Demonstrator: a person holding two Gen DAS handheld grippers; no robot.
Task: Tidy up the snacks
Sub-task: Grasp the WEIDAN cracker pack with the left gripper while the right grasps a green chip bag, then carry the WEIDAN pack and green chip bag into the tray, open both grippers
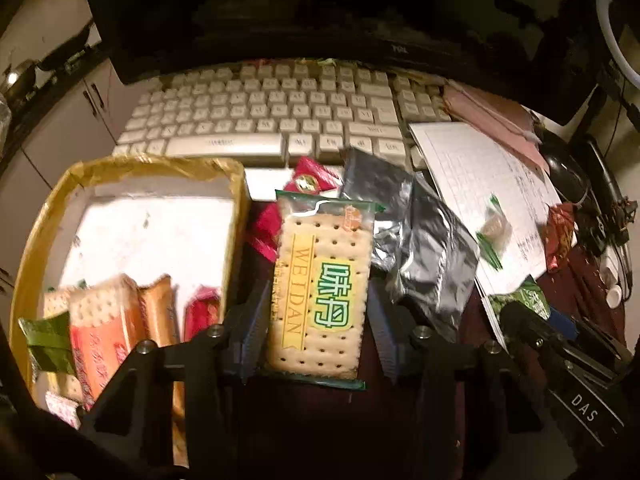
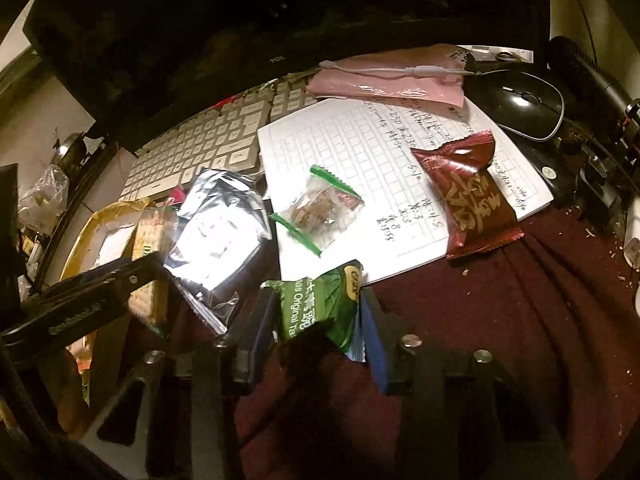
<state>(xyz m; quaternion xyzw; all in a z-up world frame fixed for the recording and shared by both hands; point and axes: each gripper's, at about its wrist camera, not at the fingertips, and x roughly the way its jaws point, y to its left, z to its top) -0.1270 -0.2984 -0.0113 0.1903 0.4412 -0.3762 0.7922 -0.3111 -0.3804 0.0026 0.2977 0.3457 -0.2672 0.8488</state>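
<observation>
My left gripper (image 1: 318, 312) is shut on a WEIDAN cracker pack (image 1: 322, 280) and holds it just right of the yellow-rimmed white box (image 1: 236, 216). The box holds several snack packs (image 1: 120, 316) at its near end. My right gripper (image 2: 316, 316) is shut on a green snack packet (image 2: 320, 308) above the maroon cloth (image 2: 500, 320). A dark red snack pack (image 2: 466, 196) and a small clear bag with green edges (image 2: 316, 210) lie on the notepad (image 2: 400, 152). A silver foil bag (image 2: 218, 236) lies between the box and the notepad; it also shows in the left wrist view (image 1: 420, 240).
A white keyboard (image 1: 260, 112) sits behind the snacks under a dark monitor (image 1: 280, 12). Red candy wrappers (image 1: 312, 180) lie by the keyboard. A black mouse (image 2: 520, 100) and a pink pouch (image 2: 384, 84) lie at the far right. The left gripper's body (image 2: 80, 304) shows in the right wrist view.
</observation>
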